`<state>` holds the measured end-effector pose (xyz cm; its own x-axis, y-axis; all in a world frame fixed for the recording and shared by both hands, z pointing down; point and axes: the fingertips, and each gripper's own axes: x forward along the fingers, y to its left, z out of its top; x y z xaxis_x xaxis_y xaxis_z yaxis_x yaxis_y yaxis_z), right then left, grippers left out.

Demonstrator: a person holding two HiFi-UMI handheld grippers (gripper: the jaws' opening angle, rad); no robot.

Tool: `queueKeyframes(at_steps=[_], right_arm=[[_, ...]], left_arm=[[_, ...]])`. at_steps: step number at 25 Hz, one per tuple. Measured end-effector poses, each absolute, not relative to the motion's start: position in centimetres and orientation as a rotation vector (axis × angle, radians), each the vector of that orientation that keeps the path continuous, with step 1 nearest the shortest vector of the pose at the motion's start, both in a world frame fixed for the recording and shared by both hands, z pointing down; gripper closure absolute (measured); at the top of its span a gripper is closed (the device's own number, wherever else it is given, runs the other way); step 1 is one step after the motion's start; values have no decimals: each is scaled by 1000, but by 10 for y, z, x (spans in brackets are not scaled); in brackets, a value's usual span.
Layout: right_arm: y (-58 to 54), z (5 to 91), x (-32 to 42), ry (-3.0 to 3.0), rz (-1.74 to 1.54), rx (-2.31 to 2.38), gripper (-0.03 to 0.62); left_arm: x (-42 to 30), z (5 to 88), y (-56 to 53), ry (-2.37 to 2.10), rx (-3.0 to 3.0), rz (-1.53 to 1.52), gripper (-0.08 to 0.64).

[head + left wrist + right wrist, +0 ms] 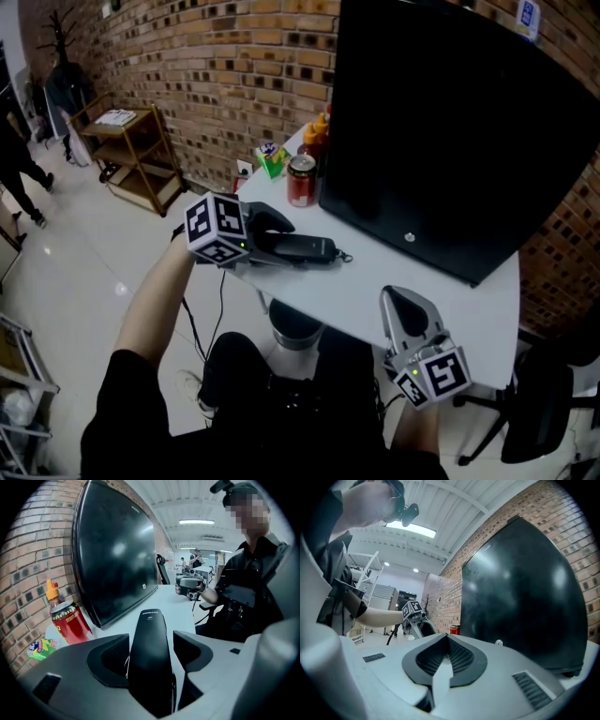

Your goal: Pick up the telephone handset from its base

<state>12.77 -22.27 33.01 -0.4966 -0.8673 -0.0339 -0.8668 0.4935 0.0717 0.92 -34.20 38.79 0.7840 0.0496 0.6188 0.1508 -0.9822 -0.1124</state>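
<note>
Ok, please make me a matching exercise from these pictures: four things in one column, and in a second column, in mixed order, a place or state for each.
Things:
1. black telephone handset
2. red drink can
3. right gripper
4. large black flat screen

Places or states:
a. jaws together, empty
b. upright beside the screen's edge
c. between the open jaws of the left gripper
d. dark, showing no picture

Pairs: 1-c, 2-b, 3-a, 4-d
</note>
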Motion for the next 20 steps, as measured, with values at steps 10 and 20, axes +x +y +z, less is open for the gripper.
queueKeyframes(at_steps=[10,20], right_arm=[[-223,334,134,-2708,-99,1597,583],[-217,333,138,-2693,-92,1604,583]], left_arm=[[8,395,-345,-190,-2769,-1024,301],[18,377,-345,-190,-2830,-834,304]])
